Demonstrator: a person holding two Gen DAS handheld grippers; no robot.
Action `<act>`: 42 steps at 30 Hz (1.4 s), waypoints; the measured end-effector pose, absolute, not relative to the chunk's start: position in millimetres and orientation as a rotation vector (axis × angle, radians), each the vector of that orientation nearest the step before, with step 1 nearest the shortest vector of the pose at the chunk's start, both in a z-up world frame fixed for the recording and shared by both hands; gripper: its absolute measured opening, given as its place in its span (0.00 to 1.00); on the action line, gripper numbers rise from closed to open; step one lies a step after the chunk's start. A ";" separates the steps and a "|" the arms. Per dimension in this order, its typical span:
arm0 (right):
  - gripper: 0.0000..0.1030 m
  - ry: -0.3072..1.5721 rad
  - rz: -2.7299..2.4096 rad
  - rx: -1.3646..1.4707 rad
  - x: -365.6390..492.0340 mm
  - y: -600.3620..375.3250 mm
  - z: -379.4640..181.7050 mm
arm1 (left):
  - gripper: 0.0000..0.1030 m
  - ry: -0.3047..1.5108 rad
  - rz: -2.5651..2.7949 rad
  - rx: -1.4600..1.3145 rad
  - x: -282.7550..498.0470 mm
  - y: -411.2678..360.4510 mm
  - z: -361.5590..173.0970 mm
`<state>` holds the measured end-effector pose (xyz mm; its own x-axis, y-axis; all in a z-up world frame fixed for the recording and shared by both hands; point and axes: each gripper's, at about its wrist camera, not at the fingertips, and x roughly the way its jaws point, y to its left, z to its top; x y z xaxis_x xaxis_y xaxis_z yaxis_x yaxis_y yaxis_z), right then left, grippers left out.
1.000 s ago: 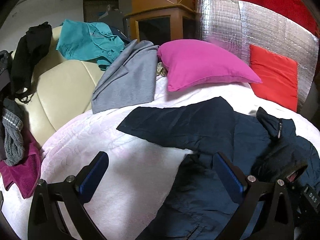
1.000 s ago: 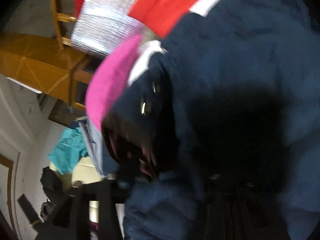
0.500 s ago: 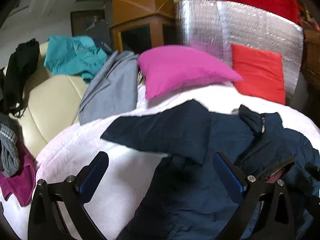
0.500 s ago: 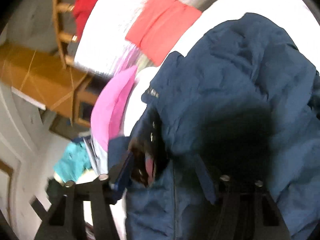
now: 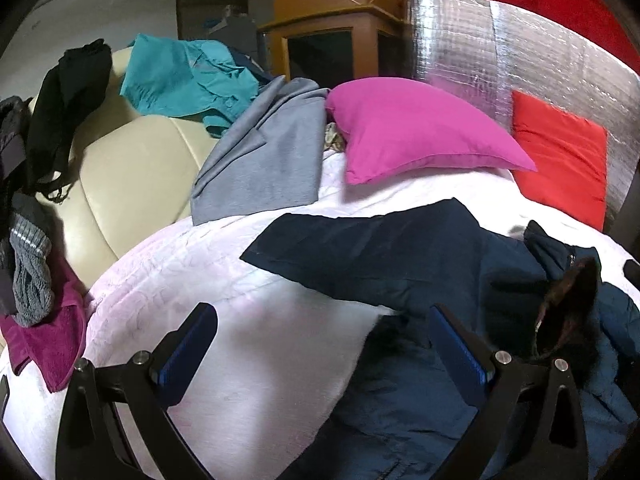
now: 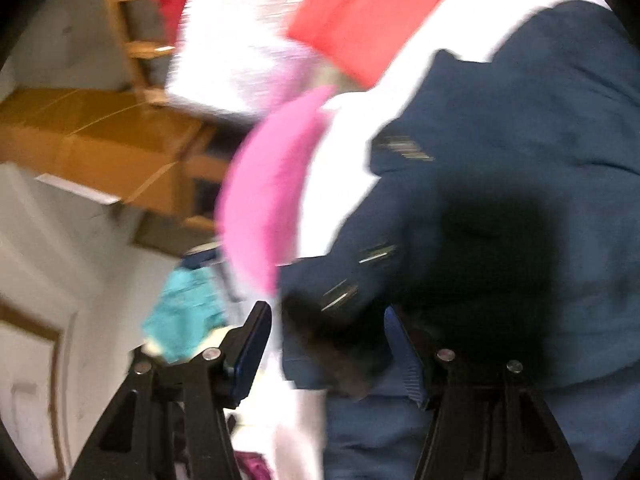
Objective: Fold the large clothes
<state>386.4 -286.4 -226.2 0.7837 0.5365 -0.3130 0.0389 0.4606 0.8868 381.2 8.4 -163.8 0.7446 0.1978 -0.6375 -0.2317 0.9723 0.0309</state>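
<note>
At far left, cream padded seat (image 5: 132, 168) draped with dark knits; teal shirt (image 5: 184, 76) crumpled on top, matte grey garment (image 5: 268, 156) sliding off its edge onto the bed (image 5: 200, 280), whose pale quilted cover looks soft and faintly embossed

Low in the left wrist view, left gripper (image 5: 320, 312) spread wide and empty, hovering over bare cover just beside the navy jacket (image 5: 400, 256). Compared with a second ago, same flat sleeve (image 5: 340, 248) reaching out leftward, smooth woven shell, barely shifted – but further right the fur-edged hood (image 5: 568, 308) now stands up on end instead of slumping flat. Suggests the collar end is being pulled straight before any fold; sleeves and body not yet folded, so early in the task

Behind, plump magenta pillow (image 5: 412, 132), then crinkled silver foil sheet (image 5: 480, 52) and a flat red cushion (image 5: 560, 152)

In the right wrist view, heavy motion blur – camera swinging since half a second ago. Right gripper (image 6: 326, 312) with fingers parted, dark fuzzy hood trim (image 6: 340, 344) lying between them, not pinched. Probably just released or about to be caught; cannot tell which. Puffy padded jacket body filling the right side, likely springy and slow to hold a crease
</note>
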 end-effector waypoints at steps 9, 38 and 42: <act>0.61 0.658 0.012 0.847 349.7 -330.6 -239.3 | 1.00 0.716 0.244 -0.090 385.8 18.1 -164.8; 0.69 0.819 0.223 1.355 398.2 -266.9 -319.4 | 1.00 0.916 0.250 -0.329 419.5 92.9 -193.9; 0.69 0.772 0.086 1.327 406.9 -264.3 -318.6 | 1.00 0.961 0.236 -0.387 423.2 103.1 -202.8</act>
<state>406.9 -264.3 -318.6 0.7530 0.4752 -0.4552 0.3630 0.2769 0.8897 423.2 103.1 -202.8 0.5550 0.0248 -0.8315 -0.3627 0.9068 -0.2151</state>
